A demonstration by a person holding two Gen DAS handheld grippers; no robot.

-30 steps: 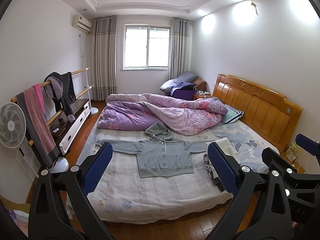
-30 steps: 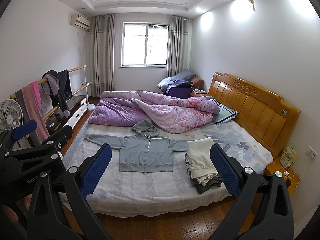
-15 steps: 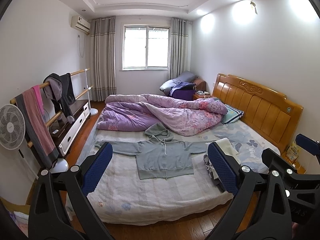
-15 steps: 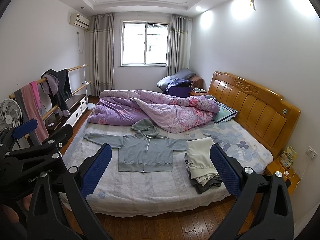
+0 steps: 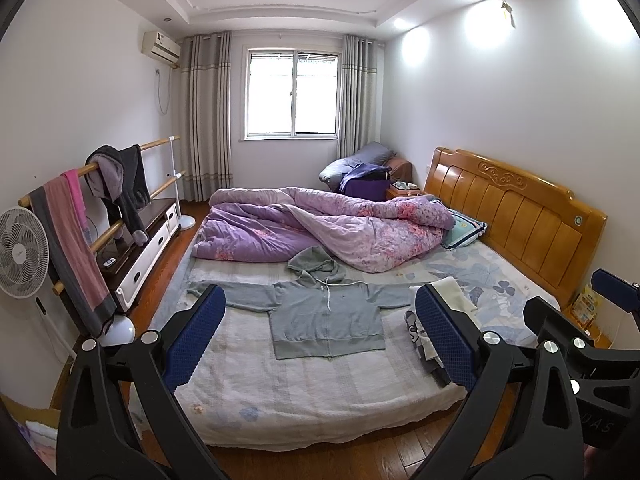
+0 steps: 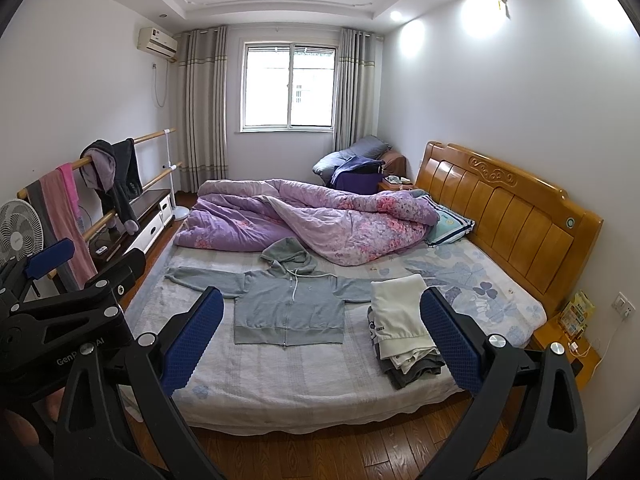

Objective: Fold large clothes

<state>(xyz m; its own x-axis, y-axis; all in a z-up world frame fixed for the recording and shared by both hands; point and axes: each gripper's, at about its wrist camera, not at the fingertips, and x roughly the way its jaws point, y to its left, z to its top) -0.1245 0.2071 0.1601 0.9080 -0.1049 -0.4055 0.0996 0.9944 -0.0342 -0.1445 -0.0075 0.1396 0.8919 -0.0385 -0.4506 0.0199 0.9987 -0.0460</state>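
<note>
With both my left gripper and right gripper spread empty, 1 stack is folded; the hoodie lies unfolded.

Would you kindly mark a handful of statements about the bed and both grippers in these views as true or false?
1. The grey zip-up hoodie lies flat on the bed with its sleeves spread out. True.
2. The left gripper is clamped on a hoodie sleeve. False: it is open, holding nothing, short of the bed.
3. A pile of folded clothes, cream on top, sits beside the hoodie on the headboard side. True.
4. The purple floral quilt is neatly folded. False: it lies bunched along the far side.
5. The right gripper is shut. False: its blue-padded fingers stand wide apart.
</note>
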